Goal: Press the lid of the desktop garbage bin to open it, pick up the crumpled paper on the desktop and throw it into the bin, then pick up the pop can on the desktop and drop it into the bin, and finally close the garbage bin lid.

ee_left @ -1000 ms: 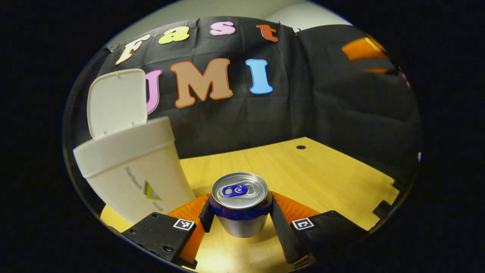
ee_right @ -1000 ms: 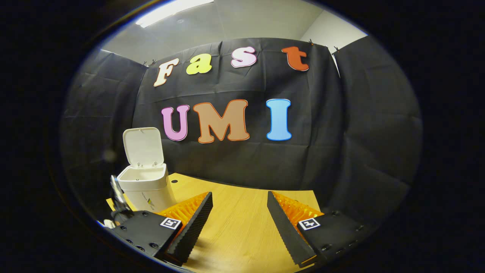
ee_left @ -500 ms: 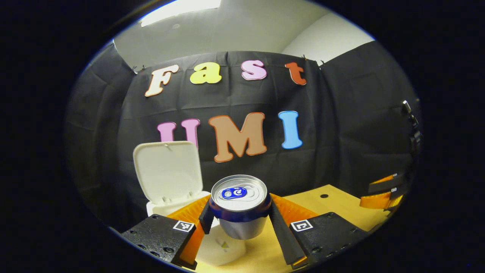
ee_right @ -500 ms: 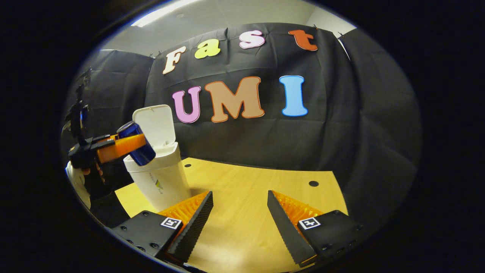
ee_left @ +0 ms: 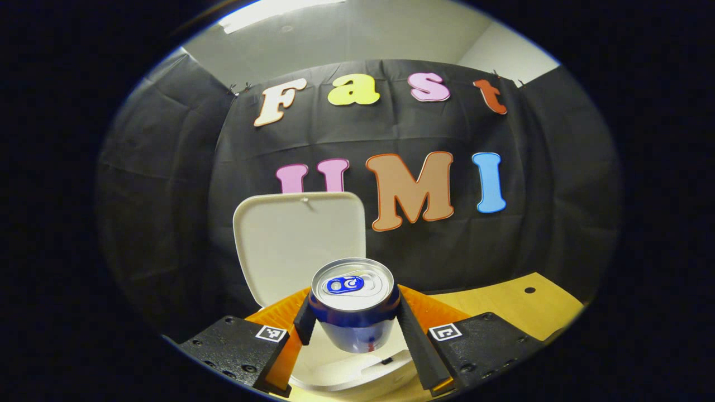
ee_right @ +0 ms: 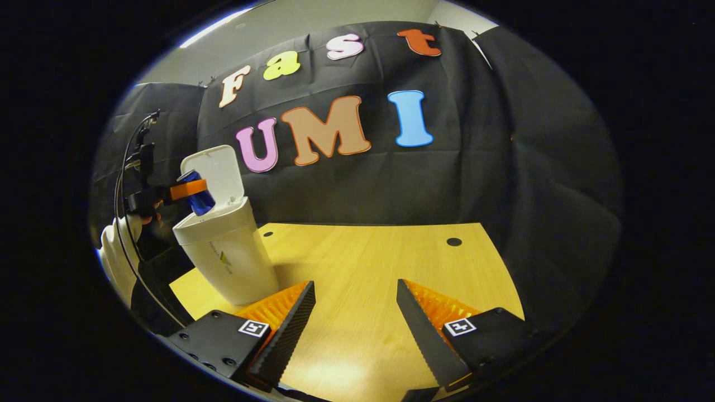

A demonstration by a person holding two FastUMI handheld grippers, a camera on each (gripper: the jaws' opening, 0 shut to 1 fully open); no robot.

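Hanging just over the bin's mouth, the can is pinched upright between both fingers of the left tongs, with the white rim of the bin directly beneath it and the raised lid standing close behind. The likely slip, to my eye, is a release while the can sits toward the near edge: it could clip the rim and tumble onto the desk, or knock the lid forward. From the right gripper view the can looks tilted above the opening, so it may drop at an angle. The right tongs hang spread wide and empty over bare desk, well apart from the bin. The bin's inside is hidden, so I cannot tell whether the paper is in there; farther off, a hand is half cut off.
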